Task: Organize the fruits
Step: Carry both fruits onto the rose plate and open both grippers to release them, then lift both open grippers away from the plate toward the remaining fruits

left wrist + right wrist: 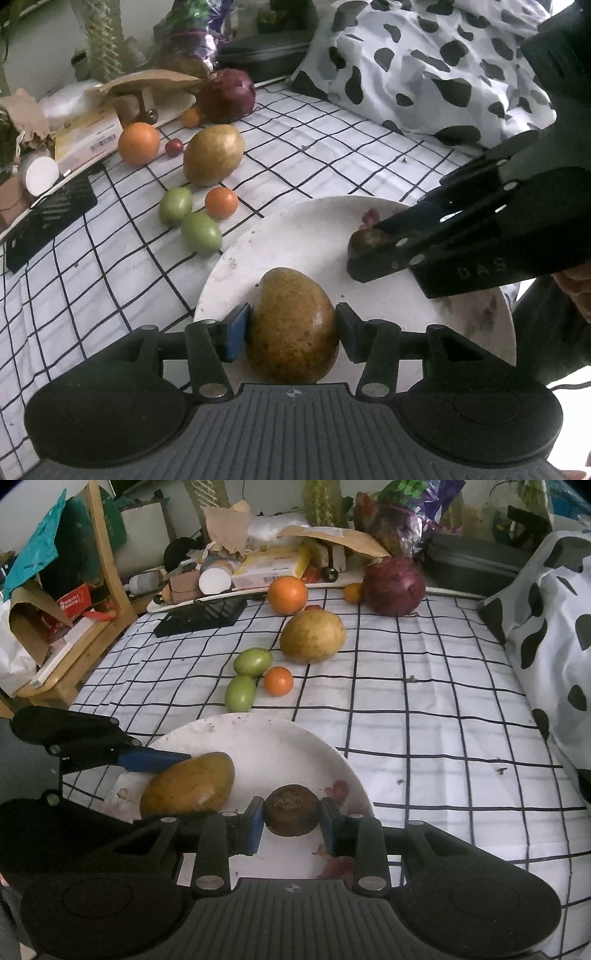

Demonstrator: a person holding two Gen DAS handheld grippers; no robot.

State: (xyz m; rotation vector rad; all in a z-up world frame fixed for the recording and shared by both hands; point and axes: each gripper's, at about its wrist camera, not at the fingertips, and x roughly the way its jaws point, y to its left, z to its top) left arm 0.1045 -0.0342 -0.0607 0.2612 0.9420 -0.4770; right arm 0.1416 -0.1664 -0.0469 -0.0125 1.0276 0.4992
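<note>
In the left wrist view, the left gripper (pixel 293 325) straddles a mottled yellow-brown mango (pixel 293 326) low over the near part of the white plate (pixel 306 236); the blue pad sits against the fruit's left flank and the black finger against its right, so contact looks light, and I cannot tell whether the fruit is gripped or already resting free on the plate. To place it well, I judge the jaws should part only once the mango bears on the plate, then draw straight back so the pads do not roll it toward the rim. Across the plate the right gripper (pixel 369 243) comes in from the right, closed on a small dark fruit (pixel 369 238). Beyond the plate on the checked cloth (pixel 332 155) lie two green fruits (pixel 201 232), a small orange (pixel 221 202), a second mango (pixel 213 154) and a large orange (pixel 139 143). In the right wrist view, the right gripper (pixel 291 825) holds the small dark fruit (pixel 291 815), round, brown and rough on top, pinched narrowly between the blue pads just above the plate (pixel 258 738). It should come down clear of the mango (pixel 188 784) lying to its left, where the left gripper (pixel 162 771) reaches in. The plate is stained, with reddish smears near its right rim.
</note>
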